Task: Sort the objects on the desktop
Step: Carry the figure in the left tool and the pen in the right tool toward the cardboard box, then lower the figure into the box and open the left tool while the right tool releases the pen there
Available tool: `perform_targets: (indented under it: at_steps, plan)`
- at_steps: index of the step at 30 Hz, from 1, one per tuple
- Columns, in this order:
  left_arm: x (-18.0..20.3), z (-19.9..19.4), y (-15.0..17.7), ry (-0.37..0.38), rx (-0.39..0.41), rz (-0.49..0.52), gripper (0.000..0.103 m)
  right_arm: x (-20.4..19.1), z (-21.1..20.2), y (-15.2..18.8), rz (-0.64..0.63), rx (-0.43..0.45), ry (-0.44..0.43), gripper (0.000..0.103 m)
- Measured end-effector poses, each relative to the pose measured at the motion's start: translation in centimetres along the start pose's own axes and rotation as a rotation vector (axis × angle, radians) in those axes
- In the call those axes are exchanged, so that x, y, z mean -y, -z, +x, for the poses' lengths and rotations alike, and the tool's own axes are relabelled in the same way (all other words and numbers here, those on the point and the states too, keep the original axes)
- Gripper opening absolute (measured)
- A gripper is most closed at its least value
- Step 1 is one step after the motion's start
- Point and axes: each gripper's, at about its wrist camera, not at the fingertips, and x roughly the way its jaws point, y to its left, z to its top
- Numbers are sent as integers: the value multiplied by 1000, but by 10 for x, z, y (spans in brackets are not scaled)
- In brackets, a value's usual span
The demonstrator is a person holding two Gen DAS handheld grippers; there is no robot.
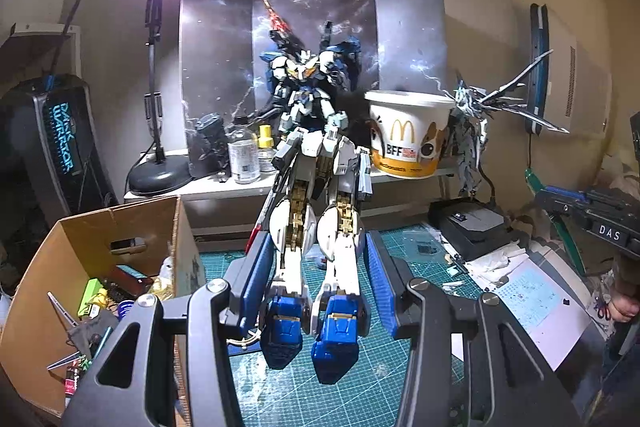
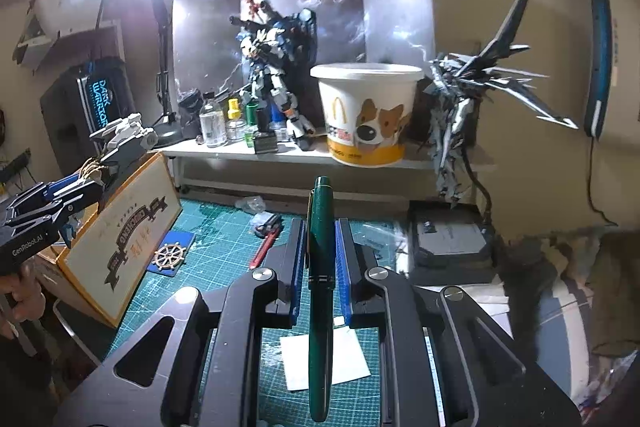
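Robot model legs (image 1: 320,247) hang clamped in the left gripper (image 1: 316,267) above the cutting mat (image 1: 348,387), beside the cardboard box (image 1: 36,291) at its left edge. The right gripper (image 2: 318,255) pinches a green fountain pen (image 2: 320,287) upright. Both are mid-carry; next, probably lower each into that box.

Plastic, card, paper and shiny bits on a hobby desk

The robot legs (image 1: 316,267) look like hard plastic, smooth and a bit shiny. The green pen (image 2: 320,291) is glossy. The box (image 1: 80,259) is rough brown cardboard. The green mat (image 2: 224,227) looks dull and rubbery. The bucket (image 2: 368,115) looks like smooth paper. The bottle (image 1: 242,155) is clear like glass.
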Motion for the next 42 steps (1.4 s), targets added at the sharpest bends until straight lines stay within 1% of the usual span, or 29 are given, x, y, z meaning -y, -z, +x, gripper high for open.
perform_targets:
  at_steps: [5, 10, 16, 30, 35, 42]
  plan:
    - [-13, -9, -1, -27, 5, -11, 46, -18, 7, -7, -22, 0, -36, 14]
    - [-34, -21, 1, -76, 11, -29, 46, -43, 13, -14, -49, 8, -85, 14]
    - [-64, -40, 7, -151, 10, -60, 46, -79, 25, -21, -88, 9, -158, 14]
    - [-132, -78, 31, -327, -14, -150, 46, -173, 61, -25, -179, -27, -350, 14]
    - [-152, -93, 41, -385, -24, -175, 46, -207, 72, -25, -212, -36, -417, 14]
    - [-174, -113, 53, -454, -35, -205, 46, -246, 79, -26, -252, -42, -486, 14]
